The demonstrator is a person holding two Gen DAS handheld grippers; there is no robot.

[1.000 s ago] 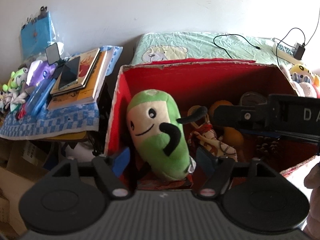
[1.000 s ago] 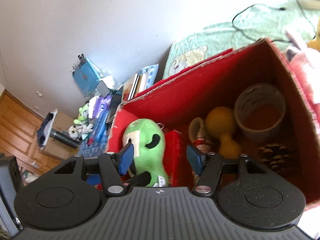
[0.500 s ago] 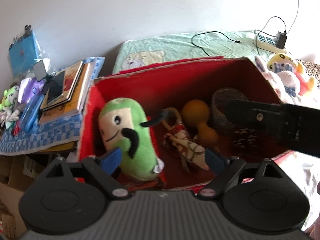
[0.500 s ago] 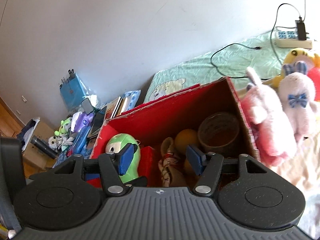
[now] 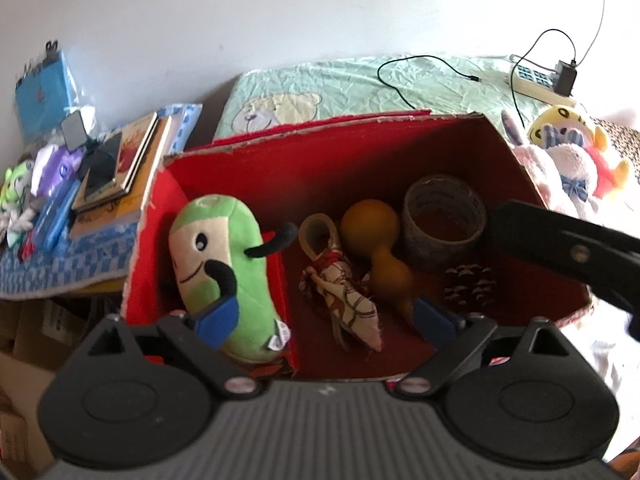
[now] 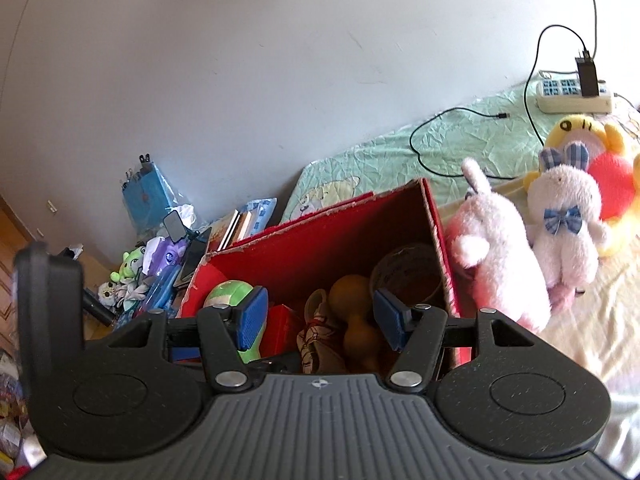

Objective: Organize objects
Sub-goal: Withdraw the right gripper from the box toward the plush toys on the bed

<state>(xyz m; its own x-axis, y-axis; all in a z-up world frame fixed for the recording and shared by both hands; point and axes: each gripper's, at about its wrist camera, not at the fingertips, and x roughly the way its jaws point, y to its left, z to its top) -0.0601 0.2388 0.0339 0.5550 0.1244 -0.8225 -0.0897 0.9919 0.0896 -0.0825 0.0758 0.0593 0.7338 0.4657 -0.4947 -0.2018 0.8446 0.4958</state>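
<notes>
A red cardboard box (image 5: 320, 152) (image 6: 320, 240) stands on the bed. Inside it lie a green plush (image 5: 218, 256) (image 6: 228, 294), a patterned cloth pouch (image 5: 348, 296), a yellow gourd (image 5: 378, 240) (image 6: 354, 300), a tape roll (image 5: 444, 216) (image 6: 408, 276) and a pine cone (image 5: 470, 288). My left gripper (image 5: 326, 318) hangs open above the box's near side, holding nothing. My right gripper (image 6: 318, 318) is open and empty too, raised above the box. Its black body (image 5: 568, 248) crosses the right of the left wrist view.
Pink (image 6: 500, 256) and white (image 6: 564, 216) rabbit plushes and a yellow plush (image 6: 588, 140) lie right of the box. A power strip (image 6: 572, 94) with cables rests on the green sheet (image 5: 360, 84). Books (image 5: 116, 172) and small toys (image 5: 24, 188) crowd a side table on the left.
Both grippers have pulled back and up from the box; the left one opened wider, leaving the green plush in the box. The right view now takes in the rabbit plushes.
</notes>
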